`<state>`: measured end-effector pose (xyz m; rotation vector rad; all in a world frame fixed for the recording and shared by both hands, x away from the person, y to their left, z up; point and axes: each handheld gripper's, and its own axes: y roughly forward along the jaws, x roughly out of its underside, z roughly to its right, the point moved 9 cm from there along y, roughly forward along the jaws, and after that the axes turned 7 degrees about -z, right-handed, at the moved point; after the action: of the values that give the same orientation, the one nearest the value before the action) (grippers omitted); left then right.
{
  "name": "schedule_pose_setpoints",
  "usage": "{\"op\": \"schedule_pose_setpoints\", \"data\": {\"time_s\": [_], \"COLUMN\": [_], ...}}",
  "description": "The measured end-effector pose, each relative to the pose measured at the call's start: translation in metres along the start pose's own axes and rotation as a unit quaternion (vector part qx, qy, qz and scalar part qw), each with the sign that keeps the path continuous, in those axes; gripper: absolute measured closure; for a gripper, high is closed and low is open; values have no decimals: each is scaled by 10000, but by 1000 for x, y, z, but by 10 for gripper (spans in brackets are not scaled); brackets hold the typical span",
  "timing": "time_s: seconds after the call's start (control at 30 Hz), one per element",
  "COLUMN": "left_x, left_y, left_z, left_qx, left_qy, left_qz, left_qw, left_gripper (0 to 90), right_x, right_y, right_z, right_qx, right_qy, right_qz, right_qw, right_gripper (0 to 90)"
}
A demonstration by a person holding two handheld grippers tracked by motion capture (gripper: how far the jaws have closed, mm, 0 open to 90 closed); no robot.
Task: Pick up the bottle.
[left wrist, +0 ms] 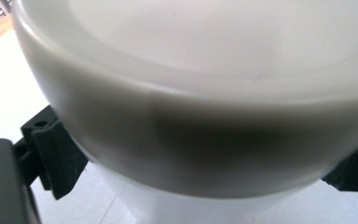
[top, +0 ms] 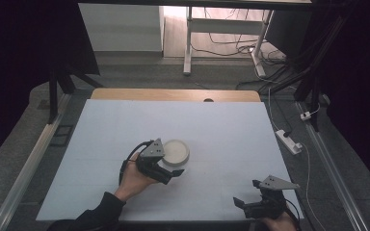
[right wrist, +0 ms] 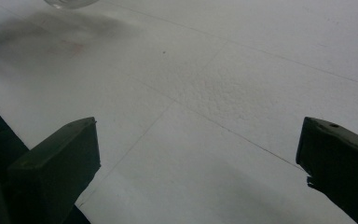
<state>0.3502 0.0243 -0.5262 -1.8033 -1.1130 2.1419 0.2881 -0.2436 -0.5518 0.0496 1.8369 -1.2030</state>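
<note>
A shallow white bowl (top: 176, 151) stands on the white table top (top: 212, 120), a little left of the middle. My left gripper (top: 172, 168) is at the bowl's near side, held by a hand in a dark sleeve. In the left gripper view the bowl (left wrist: 191, 70) looms very close, and the left gripper (left wrist: 198, 163) is open, its jaws spread wide on either side of the bowl's lower part. My right gripper (top: 247, 193) hovers low near the table's front right corner. The right gripper (right wrist: 198, 154) is open above bare table, with the bowl's rim (right wrist: 70, 3) far off.
The wooden table edge (top: 173, 94) shows behind the white top. A power strip (top: 289, 140) and cables lie on the floor at the right. A white desk frame (top: 189, 43) stands beyond the table, and dark stands flank both sides.
</note>
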Motion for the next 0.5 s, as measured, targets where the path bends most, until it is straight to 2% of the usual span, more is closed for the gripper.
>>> {"op": "schedule_pose_setpoints", "data": {"time_s": [0.2,0.5], "left_x": [1,6], "left_y": [-5,-8], "left_z": [-7,-10], "left_qx": [-34,-60], "left_qy": [-138,-184], "left_qz": [3,-59], "left_qw": [9999,9998], "left_gripper": [73,74], "right_x": [0,0], "right_y": [0,0], "right_z": [0,0], "right_qx": [2,8], "right_qy": [-4,-19], "right_qz": [-3,9], "right_qw": [10000,10000], "right_gripper": [0,0]}}
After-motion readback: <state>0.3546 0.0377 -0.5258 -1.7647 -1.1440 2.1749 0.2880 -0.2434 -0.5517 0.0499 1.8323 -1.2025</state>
